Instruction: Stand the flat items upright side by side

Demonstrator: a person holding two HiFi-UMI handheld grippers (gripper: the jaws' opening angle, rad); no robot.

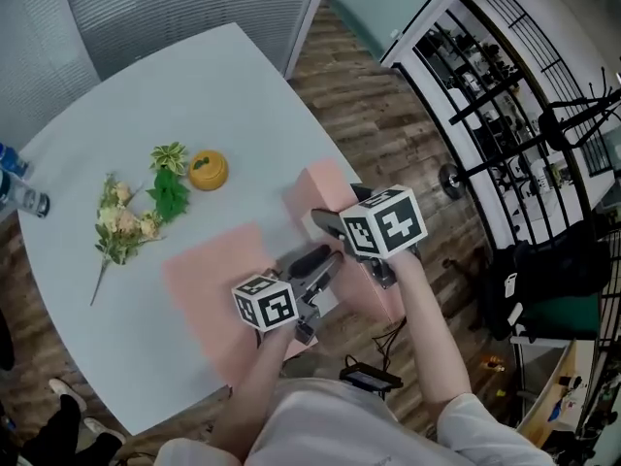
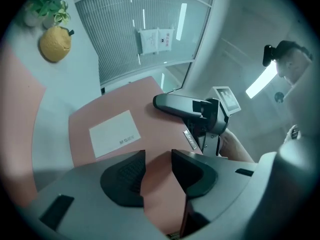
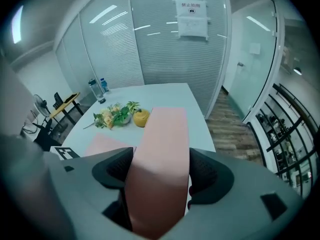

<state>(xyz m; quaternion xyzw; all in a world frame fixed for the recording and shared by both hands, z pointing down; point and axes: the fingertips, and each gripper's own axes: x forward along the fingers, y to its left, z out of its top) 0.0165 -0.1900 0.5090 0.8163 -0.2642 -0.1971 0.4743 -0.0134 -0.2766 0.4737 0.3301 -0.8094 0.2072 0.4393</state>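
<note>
the right gripper (image 3: pixel 161 166) is clenched on a pink flat box (image 3: pixel 162 134), a pad on each broad face, its narrow edge running away from the jaws over the near right part of the pale table (image 1: pixel 194 95). the left gripper (image 2: pixel 158 166) sits just beside it, jaws partly apart and gripping nothing, with the box's face and its white label (image 2: pixel 114 133) showing beyond the gap. a second pink flat box (image 1: pixel 209 280) lies flat on the table to the left. farther off are a yellow fruit ornament (image 1: pixel 208 170) and artificial flowers (image 1: pixel 126 221).
</note>
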